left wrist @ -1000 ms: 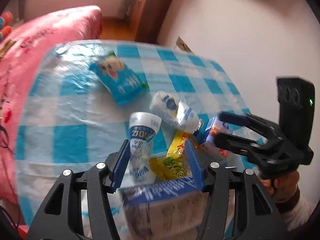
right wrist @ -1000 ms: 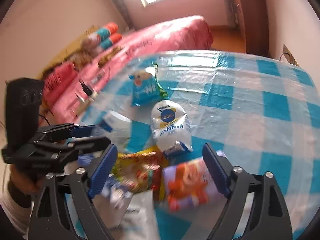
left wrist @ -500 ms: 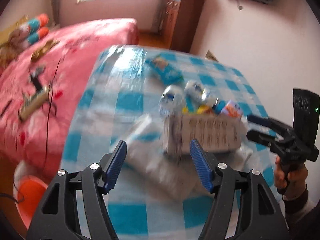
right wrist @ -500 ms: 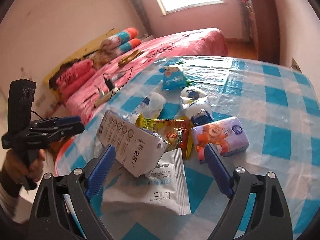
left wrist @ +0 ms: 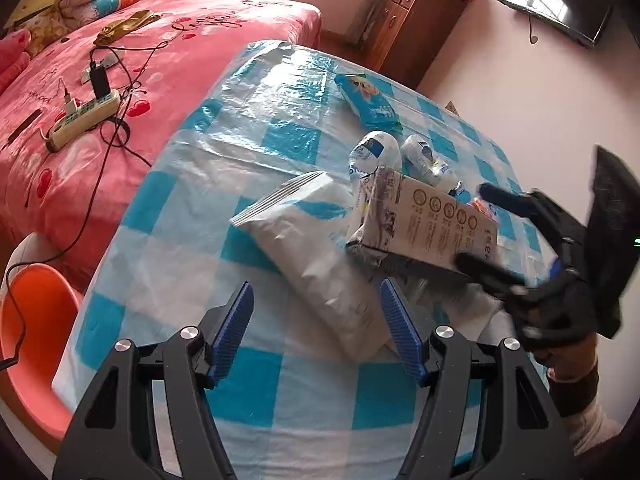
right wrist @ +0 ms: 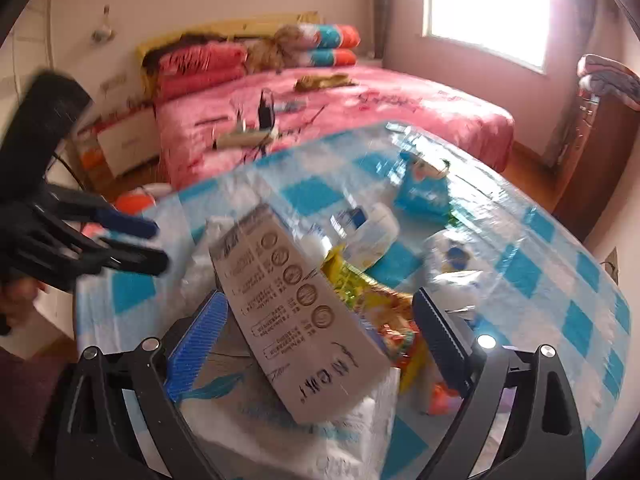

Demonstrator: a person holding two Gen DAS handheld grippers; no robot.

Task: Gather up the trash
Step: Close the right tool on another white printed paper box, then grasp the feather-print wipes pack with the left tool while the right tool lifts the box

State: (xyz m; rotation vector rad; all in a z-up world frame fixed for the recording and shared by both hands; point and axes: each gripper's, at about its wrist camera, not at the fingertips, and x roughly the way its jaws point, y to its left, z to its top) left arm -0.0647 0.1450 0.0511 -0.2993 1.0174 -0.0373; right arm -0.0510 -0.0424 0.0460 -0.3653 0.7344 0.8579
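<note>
A grey printed carton (right wrist: 296, 312) lies tilted on a pile of trash on the blue-checked table (left wrist: 256, 128). My right gripper (right wrist: 320, 336) straddles this carton with its jaws opening, and the pads do not press on it. The same carton (left wrist: 432, 224) shows between the right gripper's fingers (left wrist: 492, 268) in the left wrist view. My left gripper (left wrist: 318, 332) stands open just short of a white pouch (left wrist: 316, 248), gripping nothing. A yellow wrapper (right wrist: 360, 284), two white-and-blue packets (left wrist: 376, 152) and a blue snack bag (left wrist: 372, 100) lie behind the carton.
A pink bed (left wrist: 180, 52) with a power strip (left wrist: 80, 116) and cables runs along the table's left side. An orange plastic seat (left wrist: 36, 332) stands at the near left corner. A wooden cabinet (left wrist: 408, 28) and a pink wall close off the far and right sides.
My left gripper let go of the carton and drew back toward the table's near edge. My right gripper rolled and moved over the carton, which now lies between its fingers.
</note>
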